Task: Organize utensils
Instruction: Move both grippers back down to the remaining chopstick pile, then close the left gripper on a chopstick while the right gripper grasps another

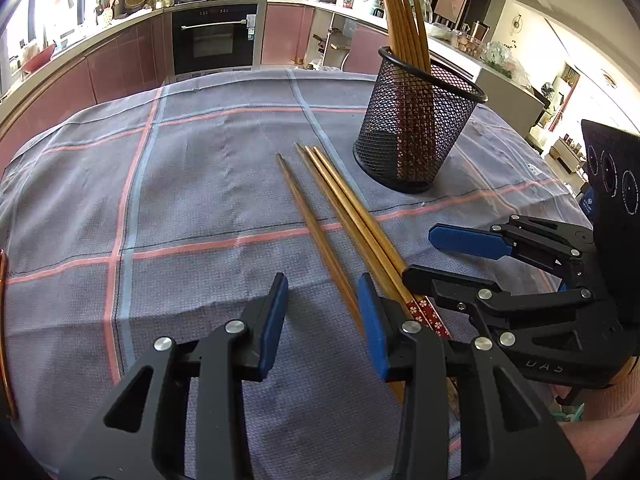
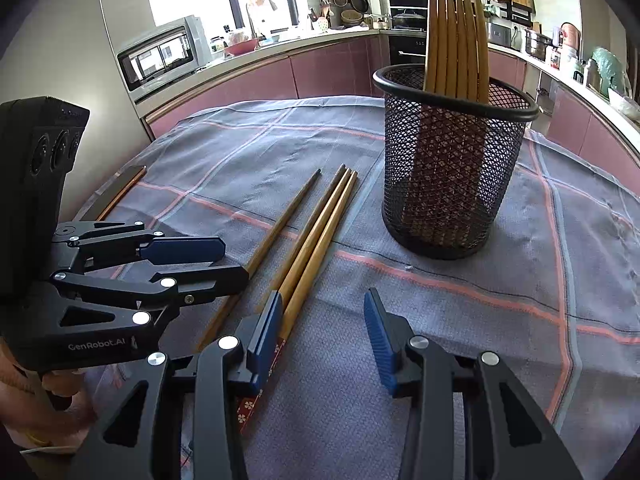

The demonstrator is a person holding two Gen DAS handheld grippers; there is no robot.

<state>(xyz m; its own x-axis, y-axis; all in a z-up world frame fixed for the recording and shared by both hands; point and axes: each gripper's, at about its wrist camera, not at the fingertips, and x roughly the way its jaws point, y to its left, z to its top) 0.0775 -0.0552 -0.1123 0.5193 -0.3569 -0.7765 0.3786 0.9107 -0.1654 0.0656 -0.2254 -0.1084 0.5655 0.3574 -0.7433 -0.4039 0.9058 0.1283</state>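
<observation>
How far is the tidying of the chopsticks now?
Done: several chopsticks stand in the mesh holder. In hand: nothing. The left claw has its jaws around the single chopstick lying apart, not gripping it; the right claw is open and empty. Left: that one and the three grouped chopsticks on the cloth.

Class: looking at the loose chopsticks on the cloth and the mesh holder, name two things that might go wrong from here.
1. The single chopstick lies apart from the other three; one grab may miss it.
2. The mesh holder already holds upright chopsticks; a careless insert might tip it.
</observation>
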